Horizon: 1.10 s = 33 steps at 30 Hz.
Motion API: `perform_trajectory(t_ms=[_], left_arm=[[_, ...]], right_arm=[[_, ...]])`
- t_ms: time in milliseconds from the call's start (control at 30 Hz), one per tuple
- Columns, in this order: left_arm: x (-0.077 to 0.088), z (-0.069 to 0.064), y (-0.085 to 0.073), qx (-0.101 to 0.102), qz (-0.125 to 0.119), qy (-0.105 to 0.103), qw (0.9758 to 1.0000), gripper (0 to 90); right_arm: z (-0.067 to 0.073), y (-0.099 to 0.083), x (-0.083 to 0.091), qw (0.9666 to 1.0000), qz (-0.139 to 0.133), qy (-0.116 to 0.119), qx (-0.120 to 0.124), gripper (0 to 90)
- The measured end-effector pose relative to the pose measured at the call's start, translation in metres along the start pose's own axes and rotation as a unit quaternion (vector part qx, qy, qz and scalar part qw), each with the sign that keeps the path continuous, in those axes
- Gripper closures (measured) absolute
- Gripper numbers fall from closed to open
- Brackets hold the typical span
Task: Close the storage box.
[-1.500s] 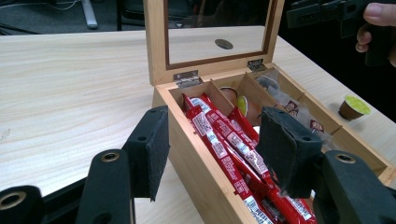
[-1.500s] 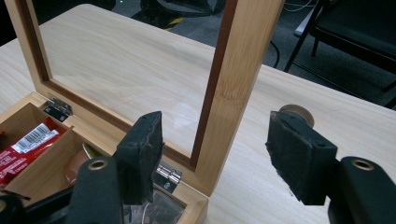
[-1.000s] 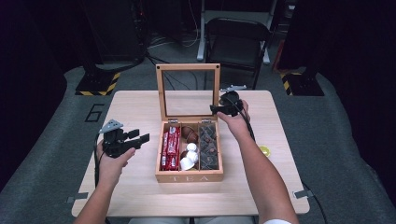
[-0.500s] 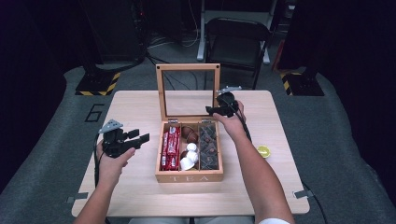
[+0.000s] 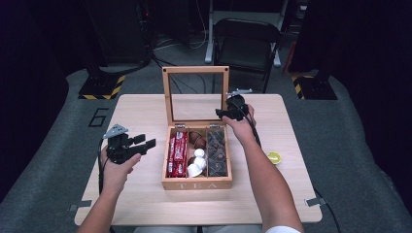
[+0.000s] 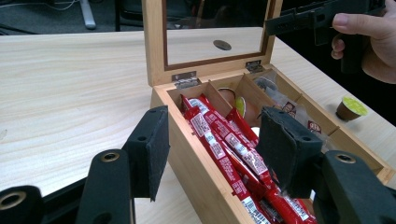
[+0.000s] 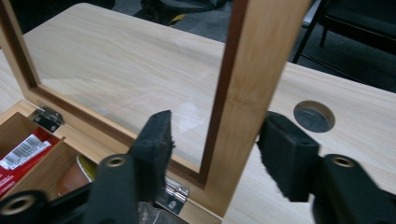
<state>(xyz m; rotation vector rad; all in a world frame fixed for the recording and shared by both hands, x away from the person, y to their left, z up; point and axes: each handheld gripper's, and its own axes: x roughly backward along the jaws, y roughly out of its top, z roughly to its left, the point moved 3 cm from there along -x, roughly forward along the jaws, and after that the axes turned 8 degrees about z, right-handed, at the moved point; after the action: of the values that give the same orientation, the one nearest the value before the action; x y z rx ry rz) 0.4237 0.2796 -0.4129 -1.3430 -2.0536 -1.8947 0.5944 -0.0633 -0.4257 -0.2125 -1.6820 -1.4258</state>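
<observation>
Right gripper view: your right claw [image 7: 215, 154] straddles, unclosed, the raised glass-paned wooden lid [image 7: 252, 70] of the wooden tea box [image 5: 197, 183] mid-bench; left claw [image 5: 145, 141] waits wide at nine o'clock. Next, probably clamp that frame.

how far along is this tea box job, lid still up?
Done: the tea box is filled with red sachets, pods and tea bags. In hand: the right gripper, open, straddles the upright lid's side frame. Left: closing the lid; a pod sits outside. The left gripper hovers open.
</observation>
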Motion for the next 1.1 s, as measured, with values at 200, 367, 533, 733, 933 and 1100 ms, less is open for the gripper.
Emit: perform_trajectory(t_ms=[200,367,533,733,933,1100], left_arm=[[0.0004,0.0007,0.0002,0.002,-0.001,0.0,1.0,43.4],[0.0005,0.0005,0.0004,0.001,-0.002,-0.001,1.0,43.4],[0.0004,0.0008,0.0004,0.002,-0.002,0.0,1.0,43.3],[-0.0001,0.0014,0.0004,0.002,-0.002,0.0,1.0,43.3],[0.0005,0.0026,0.0005,0.003,-0.002,0.0,1.0,43.3],[-0.0004,0.0024,0.0003,0.003,-0.002,0.001,1.0,43.3]], right_arm=[[-0.0008,0.0008,0.0001,0.9998,-0.001,-0.016,-0.012,55.3],[-0.0044,0.0009,0.0016,0.9997,-0.001,-0.023,-0.009,62.9],[-0.0044,0.0017,0.0019,0.9997,0.002,-0.021,-0.01,63.3],[-0.0045,0.0008,0.0033,0.9998,0.0,-0.021,-0.007,63.7],[-0.0023,-0.0001,0.0039,0.9996,-0.002,-0.027,-0.011,63.8],[-0.0003,-0.0027,0.0046,0.9993,-0.014,-0.033,-0.015,64.0]])
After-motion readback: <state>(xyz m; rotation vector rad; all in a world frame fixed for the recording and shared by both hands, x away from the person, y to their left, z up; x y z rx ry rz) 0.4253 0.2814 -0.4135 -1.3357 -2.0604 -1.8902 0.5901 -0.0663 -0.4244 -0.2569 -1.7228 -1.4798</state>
